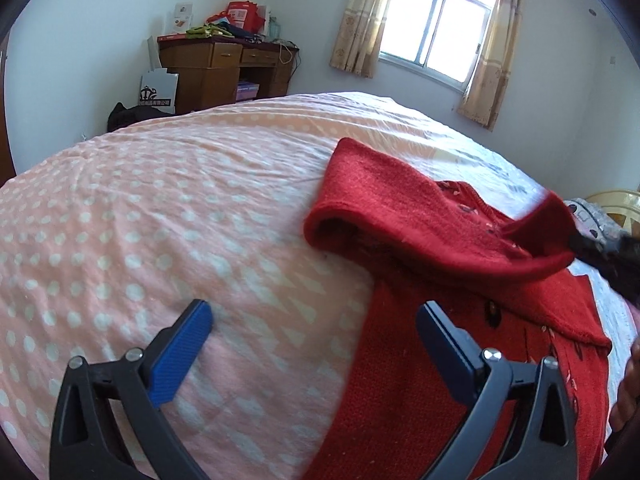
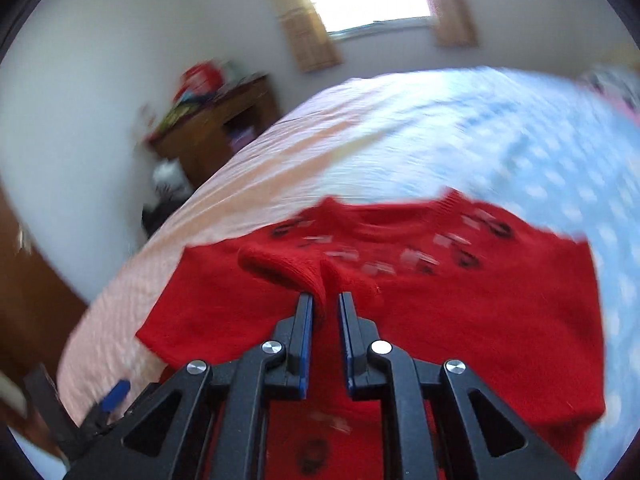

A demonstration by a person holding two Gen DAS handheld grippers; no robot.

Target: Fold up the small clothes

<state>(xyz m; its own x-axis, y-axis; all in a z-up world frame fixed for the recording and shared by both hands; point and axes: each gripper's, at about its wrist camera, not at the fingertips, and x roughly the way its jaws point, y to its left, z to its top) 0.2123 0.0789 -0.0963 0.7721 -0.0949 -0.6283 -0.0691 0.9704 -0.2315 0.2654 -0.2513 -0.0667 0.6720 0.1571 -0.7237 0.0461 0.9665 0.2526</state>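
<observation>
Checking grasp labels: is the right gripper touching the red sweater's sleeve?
Touching. The right wrist view shows the right gripper pinching a fold of the red sweater's sleeve between nearly closed fingers.

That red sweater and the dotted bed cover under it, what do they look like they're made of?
The red sweater looks like knitted wool or acrylic: a fuzzy, matte surface with thick rolled edges where the right hand-held gripper pinches a fold. Which fibre it is, I cannot tell. The bed cover looks like thin woven cotton or a blend: smooth, matte, finely creased, with a printed dot pattern.
</observation>
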